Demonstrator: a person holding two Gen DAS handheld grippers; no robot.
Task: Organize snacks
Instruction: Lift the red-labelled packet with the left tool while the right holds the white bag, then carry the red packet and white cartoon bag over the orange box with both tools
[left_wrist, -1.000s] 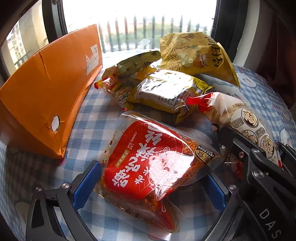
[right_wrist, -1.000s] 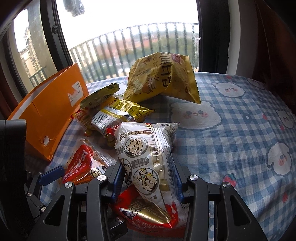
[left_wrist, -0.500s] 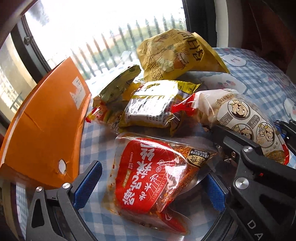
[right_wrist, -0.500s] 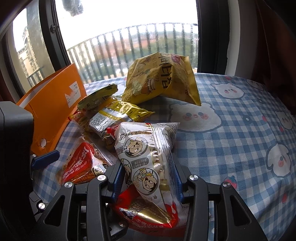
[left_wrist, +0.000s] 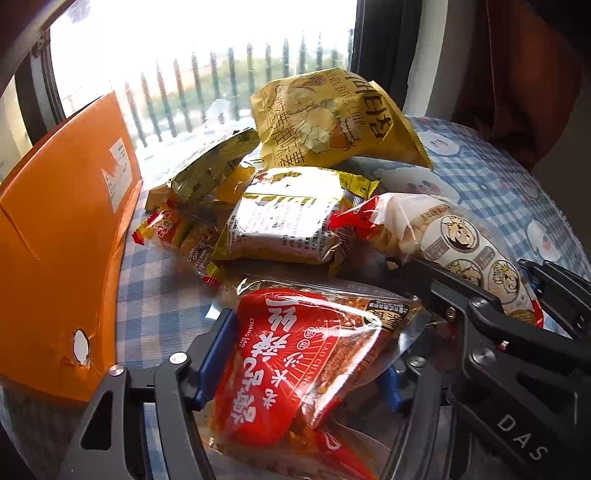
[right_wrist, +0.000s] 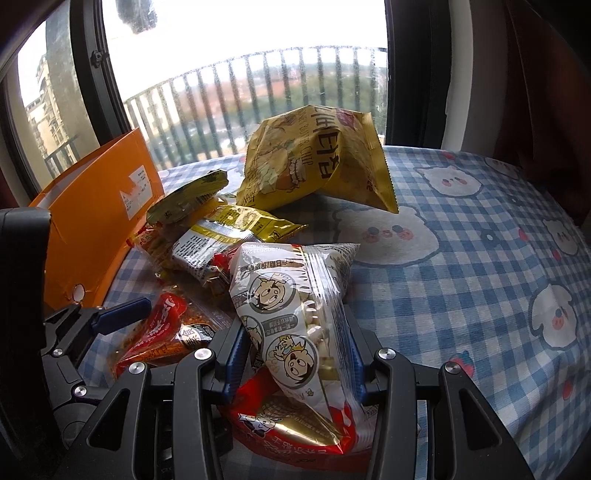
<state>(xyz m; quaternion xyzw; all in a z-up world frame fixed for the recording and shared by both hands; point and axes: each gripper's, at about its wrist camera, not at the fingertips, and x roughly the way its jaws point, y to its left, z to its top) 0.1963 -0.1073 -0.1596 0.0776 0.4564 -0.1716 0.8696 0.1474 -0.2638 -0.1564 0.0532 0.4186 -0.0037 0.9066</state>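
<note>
- Two tools in view, each clenched on one snack pack.
- Left tool (left_wrist: 306, 373): blue pads press both sides of the red spicy-snack pouch (left_wrist: 295, 369), at the near edge of the pile beside the orange box (left_wrist: 62, 236).
- Right tool (right_wrist: 295, 365): grasps the white cartoon-face bag (right_wrist: 295, 314), just right of the red pouch.
- Snack pile on the blue checked tabletop (right_wrist: 461, 258): silver-and-yellow packet (left_wrist: 288, 221) behind the pouch, green-yellow packet (left_wrist: 210, 170) and small orange-red packet (left_wrist: 173, 229) near the box.
- Large yellow chip bag (right_wrist: 314, 162) stands at the far end, tilted.
</note>
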